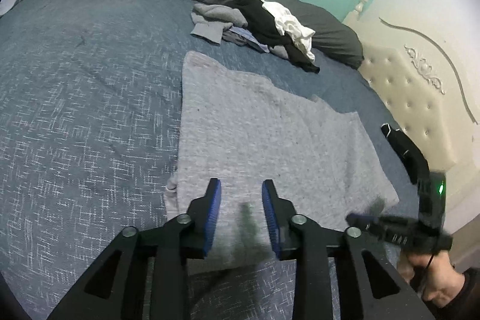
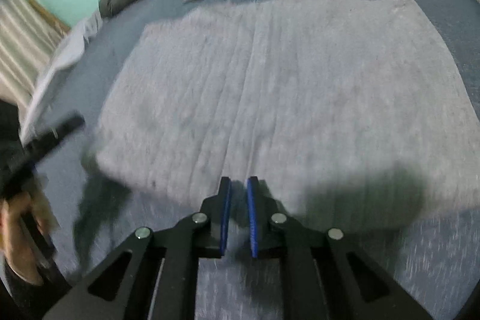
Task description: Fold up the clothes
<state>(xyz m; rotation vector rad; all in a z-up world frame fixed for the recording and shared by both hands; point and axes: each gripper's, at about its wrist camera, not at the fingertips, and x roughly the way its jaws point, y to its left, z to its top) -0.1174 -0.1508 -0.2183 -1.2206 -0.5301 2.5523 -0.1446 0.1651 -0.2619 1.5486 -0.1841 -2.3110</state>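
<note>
Left gripper point(image 1: 241, 185): blue pads spread, empty, poised over the near edge of the grey garment point(image 1: 264, 134) lying flat on the blue bedspread point(image 1: 75, 110). Right gripper point(image 2: 239, 182): pads narrowly parted, nothing between, above the same edge (view blurred). Clothes pile point(image 1: 261, 23) at upper centre.

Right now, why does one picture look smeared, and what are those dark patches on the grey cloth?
Right wrist view: motion blur streaks the grey garment; dark patches are shadows. Left wrist view: bedspread sharp, only the right gripper blurred.
</note>
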